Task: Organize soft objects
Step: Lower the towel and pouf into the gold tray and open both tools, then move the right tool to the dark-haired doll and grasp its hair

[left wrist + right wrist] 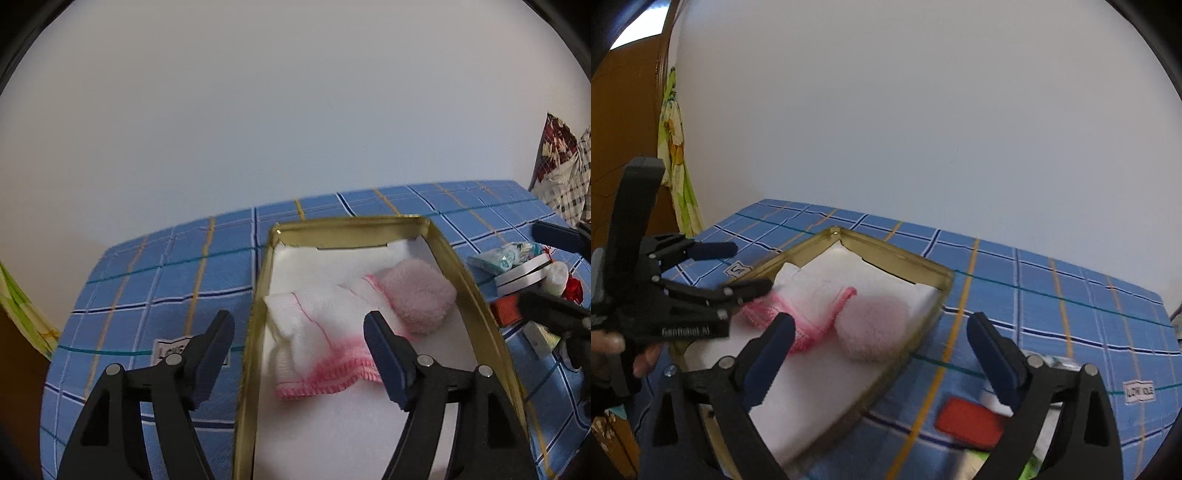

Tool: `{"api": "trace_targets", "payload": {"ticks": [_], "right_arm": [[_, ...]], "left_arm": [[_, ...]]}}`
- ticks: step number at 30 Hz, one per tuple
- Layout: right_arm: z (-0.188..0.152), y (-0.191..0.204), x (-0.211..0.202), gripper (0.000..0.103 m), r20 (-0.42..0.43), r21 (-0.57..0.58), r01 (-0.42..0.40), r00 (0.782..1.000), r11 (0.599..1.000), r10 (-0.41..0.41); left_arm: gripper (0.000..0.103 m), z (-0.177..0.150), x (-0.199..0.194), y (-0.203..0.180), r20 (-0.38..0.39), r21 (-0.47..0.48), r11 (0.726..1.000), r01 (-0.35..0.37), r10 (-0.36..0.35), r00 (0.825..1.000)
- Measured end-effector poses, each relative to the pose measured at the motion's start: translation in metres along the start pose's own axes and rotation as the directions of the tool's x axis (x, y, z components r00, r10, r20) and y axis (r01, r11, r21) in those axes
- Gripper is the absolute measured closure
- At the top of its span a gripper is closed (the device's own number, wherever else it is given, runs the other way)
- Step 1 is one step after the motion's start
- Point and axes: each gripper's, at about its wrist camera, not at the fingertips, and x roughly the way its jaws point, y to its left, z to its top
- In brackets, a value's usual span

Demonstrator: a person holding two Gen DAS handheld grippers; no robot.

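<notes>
Left wrist view: white cloth (pixel 314 332) lies beyond the spread, empty fingers (pixel 218 347), seemingly untouched.

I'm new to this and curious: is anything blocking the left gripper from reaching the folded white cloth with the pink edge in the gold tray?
Nothing visible does. The left gripper is open, straddling the gold tray's left wall, with the white cloth lying uncovered just ahead. The pink puff sits beside the cloth, not before it.

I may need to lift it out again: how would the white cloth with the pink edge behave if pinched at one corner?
The white cloth lies rumpled and folded in the gold tin, so it probably hangs limp. It looks thin, likely light. Its wavy pink hem suggests it stretches slightly.
</notes>
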Motion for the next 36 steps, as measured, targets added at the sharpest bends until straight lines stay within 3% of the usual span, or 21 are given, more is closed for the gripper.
{"api": "trace_targets", "payload": {"ticks": [5,7,12,17,21,26,36], "right_arm": [[-0.018,-0.023,-0.044,0.004,0.047,0.033,0.028,0.998,0.999,-0.029],[-0.029,-0.034,-0.060,0.003,0.063,0.049,0.047,0.997,0.998,-0.050],[-0.069,-0.062,-0.101,0.002,0.071,0.106,0.144,0.986,0.984,-0.152],[-0.108,-0.081,-0.118,0.002,0.030,0.136,0.233,0.971,0.963,-0.239],[-0.127,-0.089,-0.116,0.002,-0.008,0.146,0.239,0.971,0.960,-0.241],[-0.135,-0.088,-0.106,0.002,-0.013,0.139,0.202,0.979,0.969,-0.202],[-0.139,-0.080,-0.092,0.037,-0.041,0.076,0.174,0.984,0.982,-0.172]], "left_arm": [[0.027,-0.008,-0.036,-0.017,0.103,-0.011,1.000,0.012,-0.011,0.995],[0.026,-0.016,-0.049,-0.031,0.142,0.026,1.000,0.016,-0.020,0.990],[0.024,-0.039,-0.065,-0.069,0.177,0.064,0.996,0.058,-0.068,0.982],[0.024,-0.057,-0.067,-0.110,0.162,0.103,0.988,0.119,-0.135,0.978],[0.024,-0.061,-0.063,-0.135,0.129,0.107,0.980,0.170,-0.183,0.975],[0.024,-0.067,-0.060,-0.155,0.113,0.123,0.977,0.177,-0.191,0.975],[0.024,-0.070,-0.050,-0.164,0.090,0.129,0.977,0.172,-0.185,0.979]]}}
